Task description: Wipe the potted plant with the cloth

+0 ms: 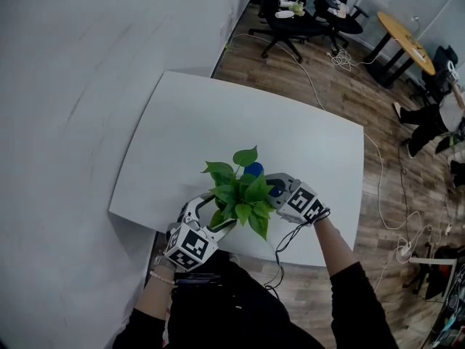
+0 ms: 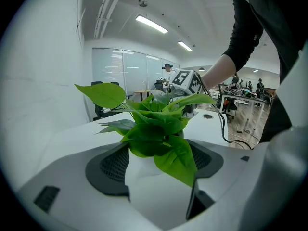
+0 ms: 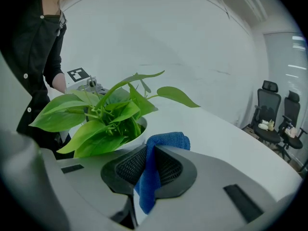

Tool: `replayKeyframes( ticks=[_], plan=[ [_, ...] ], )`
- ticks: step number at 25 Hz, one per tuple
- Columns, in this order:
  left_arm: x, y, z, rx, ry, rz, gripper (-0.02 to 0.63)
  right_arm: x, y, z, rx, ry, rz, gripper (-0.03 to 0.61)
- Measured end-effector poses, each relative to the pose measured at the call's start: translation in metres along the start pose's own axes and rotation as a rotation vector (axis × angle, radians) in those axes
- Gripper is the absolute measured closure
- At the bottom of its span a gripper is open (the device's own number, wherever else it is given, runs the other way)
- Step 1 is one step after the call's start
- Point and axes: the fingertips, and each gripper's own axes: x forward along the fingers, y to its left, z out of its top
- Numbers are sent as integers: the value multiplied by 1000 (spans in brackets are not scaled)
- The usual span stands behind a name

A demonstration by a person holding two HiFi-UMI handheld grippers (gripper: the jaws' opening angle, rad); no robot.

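Observation:
The potted plant (image 1: 238,192), green leaves in a white pot (image 2: 144,170), stands near the front edge of the white table (image 1: 218,122). My left gripper (image 1: 218,220) is shut on the pot, and its pads (image 2: 113,165) press both sides in the left gripper view. My right gripper (image 1: 272,187) is shut on a blue cloth (image 3: 156,167), just right of the leaves (image 3: 96,121). The cloth (image 1: 254,170) bunches out past the jaws, beside the pot rim (image 3: 138,134); I cannot tell whether it touches a leaf.
A pale wall (image 1: 87,86) runs along the table's left side. On the wooden floor beyond are office chairs (image 1: 290,13), a round wooden table (image 1: 407,38) and loose cables (image 1: 396,217). A person's legs (image 1: 425,126) show at far right.

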Motion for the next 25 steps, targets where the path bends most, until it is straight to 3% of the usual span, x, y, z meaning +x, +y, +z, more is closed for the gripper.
replayKeyframes(
  ticks=[8,15,25],
  plan=[
    [3,-2,0,3,17,13,249,-11,17,-16,104,-63,-74,503],
    [4,-3,-3,16,42,25,250,-21,35,-24,217,-138,-203,503],
    [5,-2,-5,14,44,32,253,-21,87,-24,231,-148,-242,503]
  ],
)
